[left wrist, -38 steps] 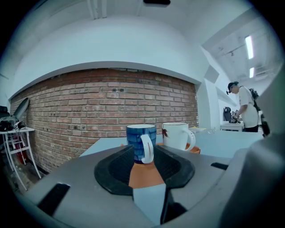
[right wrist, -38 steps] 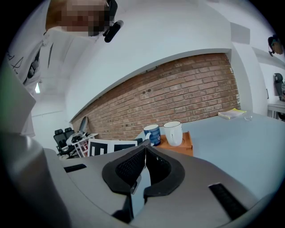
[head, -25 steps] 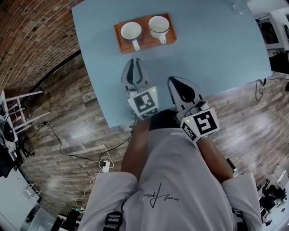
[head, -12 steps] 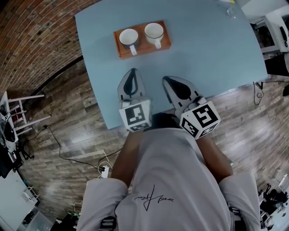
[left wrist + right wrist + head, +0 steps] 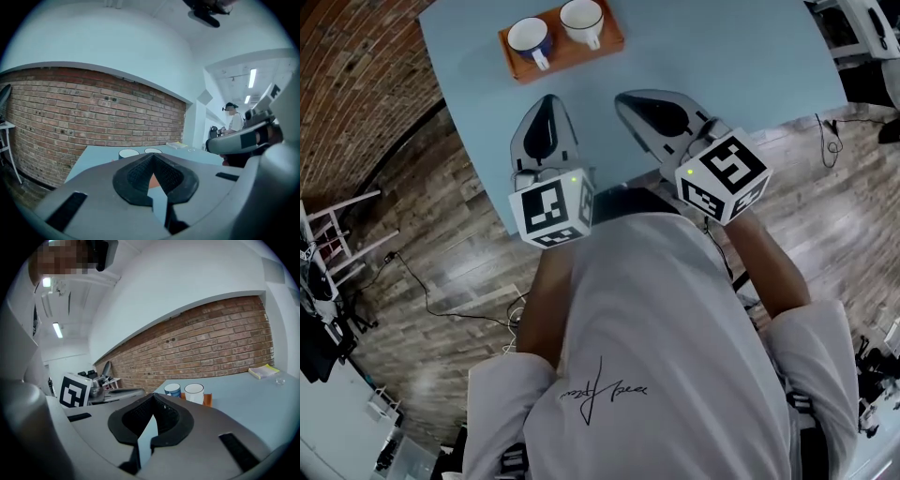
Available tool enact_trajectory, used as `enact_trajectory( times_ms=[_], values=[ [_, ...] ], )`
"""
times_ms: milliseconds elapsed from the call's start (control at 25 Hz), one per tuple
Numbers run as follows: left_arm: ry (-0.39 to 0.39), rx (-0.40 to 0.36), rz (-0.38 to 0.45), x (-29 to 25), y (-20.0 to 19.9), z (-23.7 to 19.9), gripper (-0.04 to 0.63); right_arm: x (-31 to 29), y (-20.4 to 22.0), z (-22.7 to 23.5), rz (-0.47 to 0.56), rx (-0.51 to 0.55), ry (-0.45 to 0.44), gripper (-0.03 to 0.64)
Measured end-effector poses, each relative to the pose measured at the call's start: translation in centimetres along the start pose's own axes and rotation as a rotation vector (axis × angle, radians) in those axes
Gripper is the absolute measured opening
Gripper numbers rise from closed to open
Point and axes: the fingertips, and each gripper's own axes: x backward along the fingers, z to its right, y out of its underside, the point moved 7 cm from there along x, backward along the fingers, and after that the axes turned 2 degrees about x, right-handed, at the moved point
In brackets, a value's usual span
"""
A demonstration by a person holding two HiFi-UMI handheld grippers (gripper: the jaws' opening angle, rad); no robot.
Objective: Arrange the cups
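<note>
An orange tray [image 5: 565, 52] lies at the far side of the light blue table [image 5: 722, 56]. On it stand a blue cup [image 5: 528, 37] on the left and a white cup [image 5: 581, 19] on the right, side by side and upright. My left gripper [image 5: 546, 101] hangs over the table's near part, short of the tray, shut and empty. My right gripper [image 5: 623, 98] hangs beside it, also shut with nothing in it. In the left gripper view the left gripper [image 5: 152, 157] points at the two cup rims [image 5: 127, 153]. In the right gripper view the blue cup [image 5: 172, 390] and white cup [image 5: 194, 393] stand beyond the right gripper [image 5: 152, 397].
A brick wall [image 5: 93, 112] runs along the table's left side. A book [image 5: 262, 372] and a small glass [image 5: 280, 379] lie at the far corner. Cables [image 5: 422, 281] trail over the wooden floor, a white stool [image 5: 337, 220] stands at left, and a person [image 5: 233, 119] stands far off.
The left gripper's jaws were apart and are now shut. Both grippers have risen and drawn back from the tray toward my body. The cups have not moved on the tray.
</note>
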Motion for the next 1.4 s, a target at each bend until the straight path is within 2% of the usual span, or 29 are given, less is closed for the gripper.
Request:
enact_trajectory(
  times_ms=[280,480,760,1400],
  values=[
    [0.073,0.012,-0.013,0.3,-1.2,1.0,0.008,-0.1,-0.3,-0.6,-0.039,0.009,-0.083,0.019],
    [0.086,0.008,-0.006,1.0,-1.8,1.5,0.008,-0.2,-0.4,-1.2,-0.053,0.016,-0.115,0.018],
    [0.088,0.029,-0.003,1.8,-2.1,1.0,0.008,-0.7,-0.8,-1.7,-0.057,0.023,-0.134,0.018],
    [0.113,0.009,-0.003,2.6,-2.5,0.6,0.008,-0.5,-1.0,-2.6,-0.04,0.05,-0.137,0.018]
  ],
)
